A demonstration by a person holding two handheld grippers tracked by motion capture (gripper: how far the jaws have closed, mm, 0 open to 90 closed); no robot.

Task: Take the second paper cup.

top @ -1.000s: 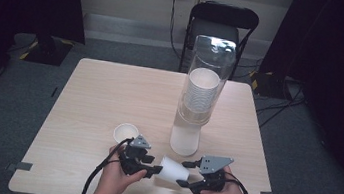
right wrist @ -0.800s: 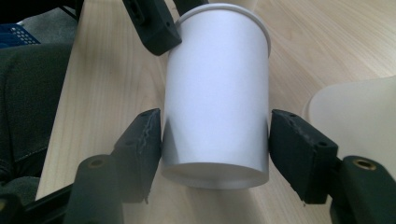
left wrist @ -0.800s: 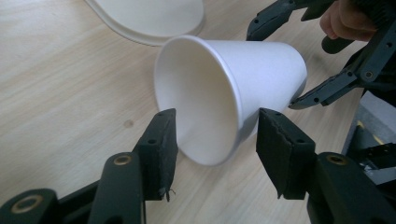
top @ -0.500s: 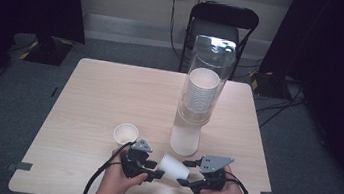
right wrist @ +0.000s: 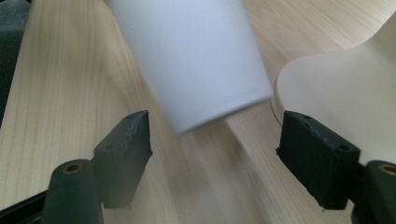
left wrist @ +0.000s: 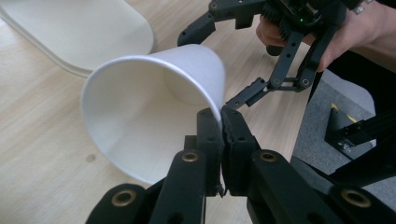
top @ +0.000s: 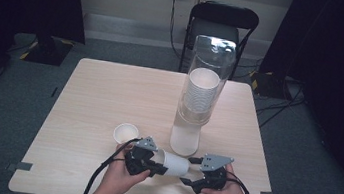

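Here, from left to right: a small white paper cup (top: 126, 133) stands upright on the pale wooden table (top: 84, 95), near its front edge. Just to its right, the left gripper (top: 150, 166) has its jaws, which have just been closing, pinched tight on the rim of a second white paper cup (top: 175, 164); the left gripper view shows the cup's wall (left wrist: 154, 116) clamped between the two black pads, the cup lying on its side with its base pointing toward the other hand. Behind it rises the tall clear cup dispenser (top: 198, 98), loaded with a stack of cups. The right gripper (top: 192, 171) has just been opening: its jaws stand well apart, either side of the cup's base (right wrist: 205, 60), touching nothing. The step in hand appears to be a handover, the left gripper taking the cup alone. Next, presumably, the right hand draws clear while the left turns the cup upright and sets it down beside the first.
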